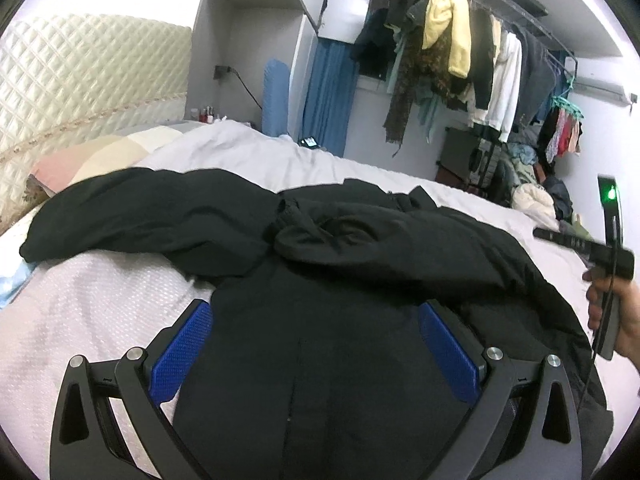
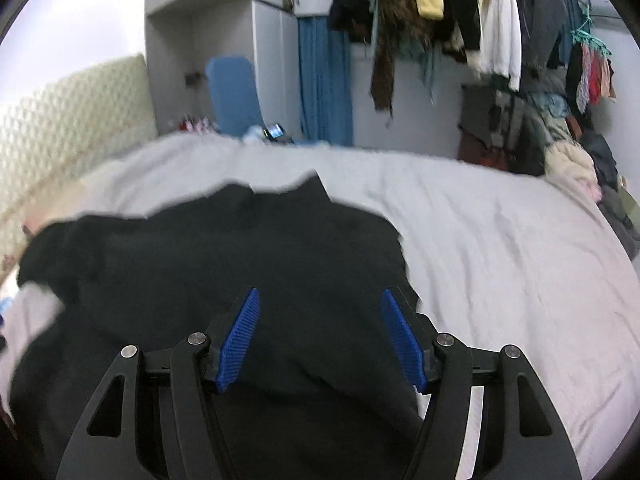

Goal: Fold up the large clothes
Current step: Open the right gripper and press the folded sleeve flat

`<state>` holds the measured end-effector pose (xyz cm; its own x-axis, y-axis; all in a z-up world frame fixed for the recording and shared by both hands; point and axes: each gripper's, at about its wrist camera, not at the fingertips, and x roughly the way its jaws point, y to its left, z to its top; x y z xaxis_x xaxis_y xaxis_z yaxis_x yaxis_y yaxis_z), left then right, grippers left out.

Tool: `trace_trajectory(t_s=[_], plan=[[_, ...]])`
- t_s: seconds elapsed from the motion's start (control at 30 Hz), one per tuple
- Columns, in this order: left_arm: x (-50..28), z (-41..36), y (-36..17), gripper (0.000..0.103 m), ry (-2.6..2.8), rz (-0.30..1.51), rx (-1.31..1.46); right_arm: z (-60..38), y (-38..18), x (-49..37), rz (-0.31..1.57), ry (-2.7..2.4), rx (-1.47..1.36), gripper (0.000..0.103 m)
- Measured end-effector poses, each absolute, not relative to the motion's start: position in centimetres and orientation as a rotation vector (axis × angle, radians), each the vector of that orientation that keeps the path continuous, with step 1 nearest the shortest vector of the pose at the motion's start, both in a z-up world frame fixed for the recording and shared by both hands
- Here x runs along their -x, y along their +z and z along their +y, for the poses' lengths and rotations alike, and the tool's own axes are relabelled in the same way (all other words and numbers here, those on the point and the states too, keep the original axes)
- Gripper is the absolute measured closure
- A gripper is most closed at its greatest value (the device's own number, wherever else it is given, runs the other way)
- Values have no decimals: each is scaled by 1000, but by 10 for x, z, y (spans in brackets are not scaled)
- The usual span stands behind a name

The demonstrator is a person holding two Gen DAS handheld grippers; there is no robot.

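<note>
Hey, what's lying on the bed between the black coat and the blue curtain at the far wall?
Mostly bare white bedding. The right wrist view shows it running from the black coat toward the blue curtain, with a small phone-like thing at the far edge.

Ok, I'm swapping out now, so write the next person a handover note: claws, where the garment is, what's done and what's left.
Left claw: open, empty, over the black coat.
Right claw: open, nothing between its pads, above the coat's right part; that view is blurred.
Coat: spread on the white bedcover, body toward the camera, a sleeve lying out to the left, and a second sleeve lying across the body.
Done: that one sleeve appears folded in.
Left: probably bring in the left sleeve, then fold the body over.
</note>
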<state>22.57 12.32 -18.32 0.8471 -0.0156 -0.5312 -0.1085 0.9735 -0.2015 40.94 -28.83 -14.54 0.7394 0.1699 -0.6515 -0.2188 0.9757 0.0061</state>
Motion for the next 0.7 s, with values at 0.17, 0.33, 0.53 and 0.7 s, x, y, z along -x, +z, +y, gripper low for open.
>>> trace_trajectory(t_s=[0.17,0.33,0.53,0.7], plan=[[-231,120,-188,0,66,591,250,-308,-174,-406,800,212,111,41],[-237,122,-195,0,102,621,251,-307,-204,-412,882,202,116,42],[-239,117,-196,0,97,626,230,-301,-207,-416,825,191,105,65],[-235,111,-197,0,103,622,198,-307,-203,-419,811,191,44,79]])
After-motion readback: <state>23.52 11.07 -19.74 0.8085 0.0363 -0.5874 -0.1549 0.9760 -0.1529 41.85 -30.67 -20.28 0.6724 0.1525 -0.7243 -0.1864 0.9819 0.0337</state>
